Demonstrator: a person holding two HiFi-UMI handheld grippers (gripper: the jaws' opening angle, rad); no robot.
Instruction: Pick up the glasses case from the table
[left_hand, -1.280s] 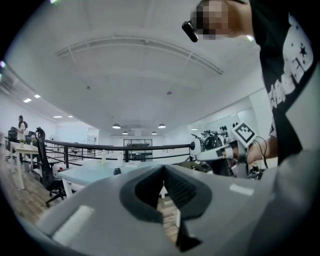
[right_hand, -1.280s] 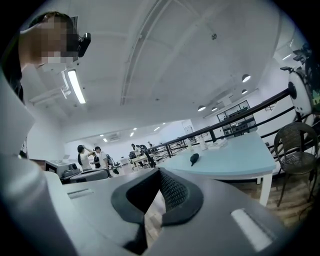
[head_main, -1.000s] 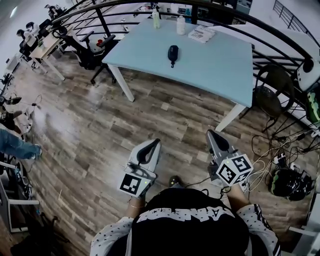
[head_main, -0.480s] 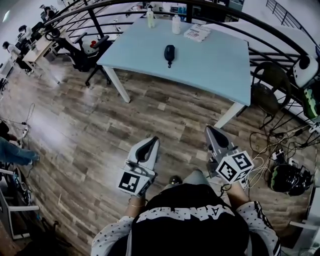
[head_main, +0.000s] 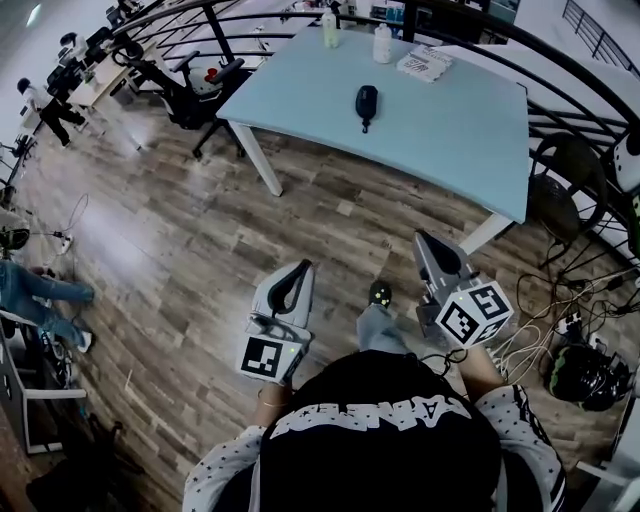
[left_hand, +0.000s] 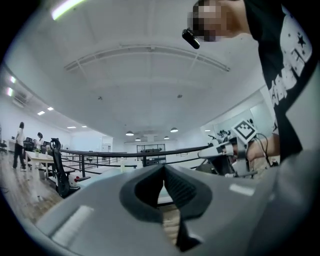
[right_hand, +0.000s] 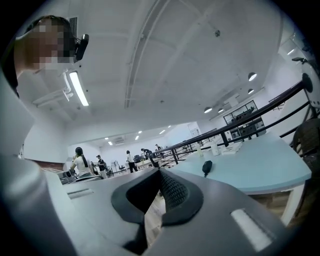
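floor (head_main: 200, 250): wood planks in mixed brown and grey, filling most of the head view.
table (head_main: 460, 130): pale blue top on white legs, far ahead of both grippers and well apart from them.
railing (left_hand: 100, 152): black bars curving round behind the table.
shirt (head_main: 380, 440): black, with white block lettering across the shoulders; seen upside down from the head view and too warped to spell out.
office chair (head_main: 205, 80): black, on the floor near the table's left end.
left gripper (head_main: 298, 275): held level above the floor, low and left of centre in the head view; pads pressed tip to tip, nothing between them.
right gripper (head_main: 430, 248): held level, aimed toward the table; pads likewise pressed together, empty.
marker cube (head_main: 473, 313): at the rear of the right gripper, black-and-white square patterns, no letters; a like one on the left gripper.
cables (head_main: 530, 345): light and dark tangle on the floor, right of the right gripper.
printed sheet (head_main: 424, 64): white, near the table's far edge; lines of print too small to read.
glasses case (head_main: 367, 101): dark, oval, flat on the bare tabletop toward the far side, apart from sheet and bottles, touched by neither gripper; also visible in the right gripper view, beyond the closed jaws.
bottles (head_main: 329, 28): two, pale, upright at the table's far edge; labels unreadable.
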